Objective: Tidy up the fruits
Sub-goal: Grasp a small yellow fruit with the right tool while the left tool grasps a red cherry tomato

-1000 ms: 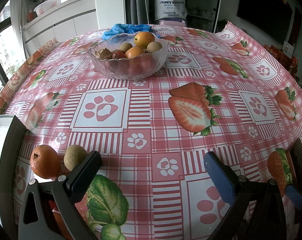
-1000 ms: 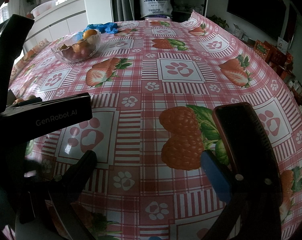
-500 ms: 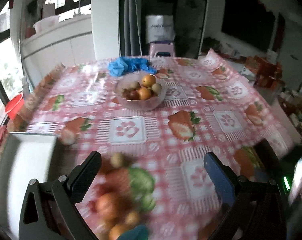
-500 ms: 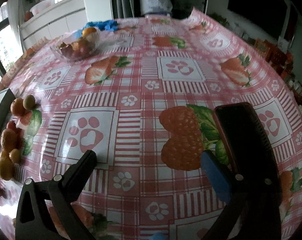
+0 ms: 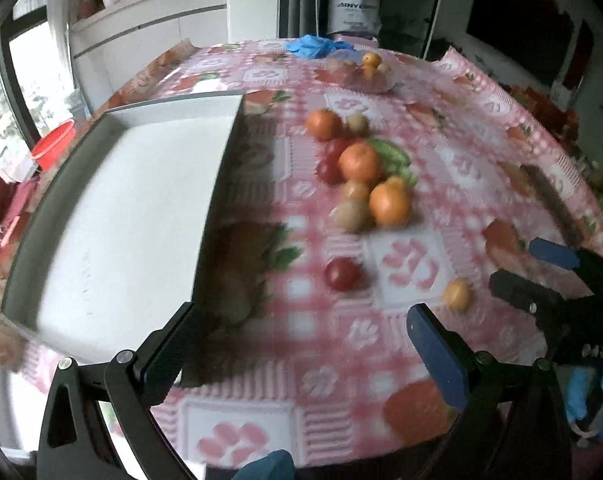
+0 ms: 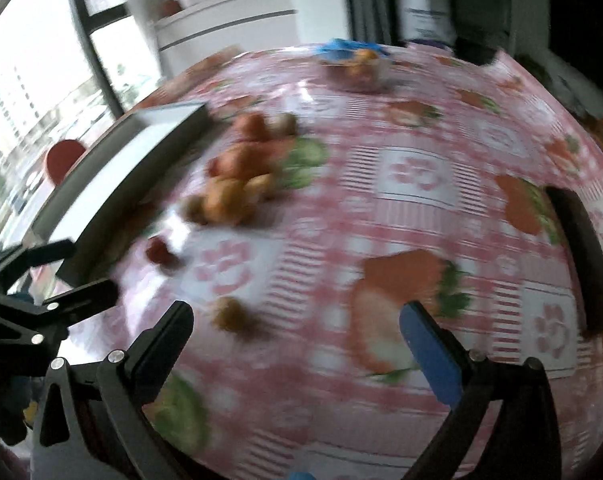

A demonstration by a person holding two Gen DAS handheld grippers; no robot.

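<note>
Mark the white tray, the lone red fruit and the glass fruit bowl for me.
white tray [image 5: 133,216], left wrist view, on its bare white floor.
lone red fruit [image 5: 342,275], left wrist view, on its middle.
glass fruit bowl [image 5: 381,85], left wrist view, on its near wall.

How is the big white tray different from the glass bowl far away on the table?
The white tray is flat, rectangular and has no fruit in it; the glass bowl is round, see-through and holds fruit. The tray lies near the left tongs; the bowl sits at the far end. Both rest on the checked tablecloth.
</note>
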